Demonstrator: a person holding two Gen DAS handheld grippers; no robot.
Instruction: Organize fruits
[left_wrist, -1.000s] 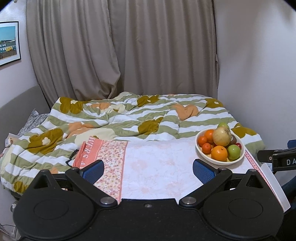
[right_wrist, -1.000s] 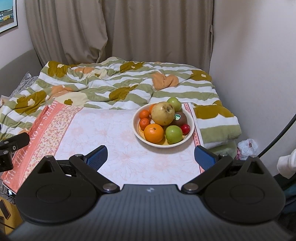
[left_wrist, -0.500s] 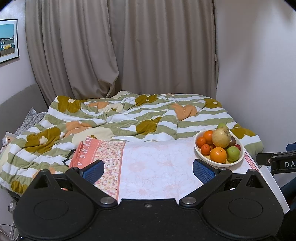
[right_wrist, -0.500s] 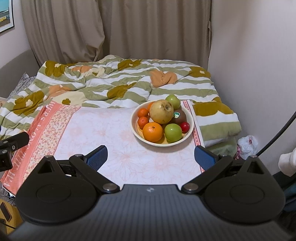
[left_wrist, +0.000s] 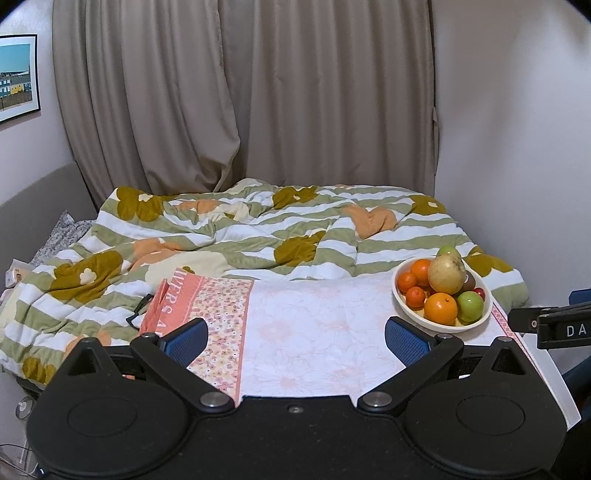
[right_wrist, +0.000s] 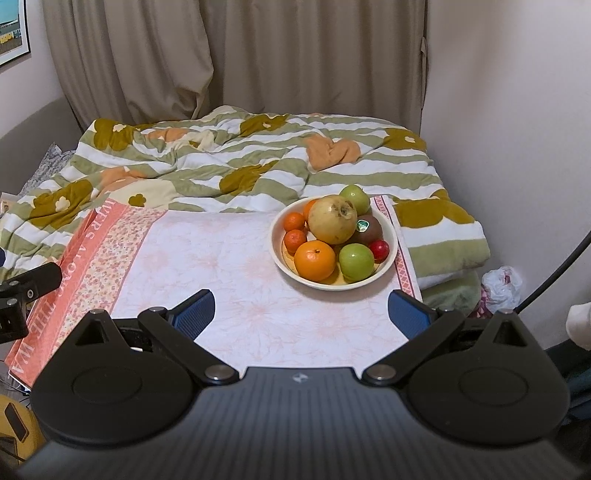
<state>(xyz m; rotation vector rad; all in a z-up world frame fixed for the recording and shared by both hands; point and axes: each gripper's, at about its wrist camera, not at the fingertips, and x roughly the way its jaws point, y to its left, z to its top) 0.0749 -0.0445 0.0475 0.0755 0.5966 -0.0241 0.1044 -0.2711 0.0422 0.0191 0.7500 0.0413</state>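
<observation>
- While both tools hang over the floral cloth (right_wrist: 229, 266), the left gripper (left_wrist: 295, 336) gapes wide, empty
- The right gripper (right_wrist: 301, 310) likewise; fruit bowl (right_wrist: 388, 266) just ahead of it

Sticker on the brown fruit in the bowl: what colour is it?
Green with a pale edge, on the brown fruit in the bowl; clearest in the right wrist view.
</observation>
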